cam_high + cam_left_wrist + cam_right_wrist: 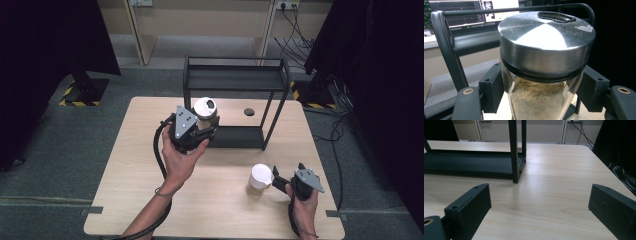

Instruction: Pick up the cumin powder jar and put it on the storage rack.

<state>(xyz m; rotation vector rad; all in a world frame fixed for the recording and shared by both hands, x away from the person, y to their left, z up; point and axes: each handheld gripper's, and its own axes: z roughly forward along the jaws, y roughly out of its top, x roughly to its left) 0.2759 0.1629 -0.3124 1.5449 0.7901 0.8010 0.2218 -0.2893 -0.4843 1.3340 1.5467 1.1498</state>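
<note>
Basically left gripper (pixel 541 97) clamped on glass spice jar (pixel 541 100) (steel lid (pixel 546 42), no readable label) by black rack (pixel 235 80), right gripper (pixel 539 212) wide open, holding nothing, white-lidded jar (pixel 260 180) beside it.

text: none legible | monitors (pixel 474 11) behind the rack: graphs and windows (too blurred to read) | jar lid (pixel 546 37): unmarked

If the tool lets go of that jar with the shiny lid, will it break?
Probably, if dropped. The jar looks like clear glass, so likely fragile and a bit slippery. It seems well filled with powder under a metal lid, so probably heavy for its size. The left tool grips it just below the lid.
</note>
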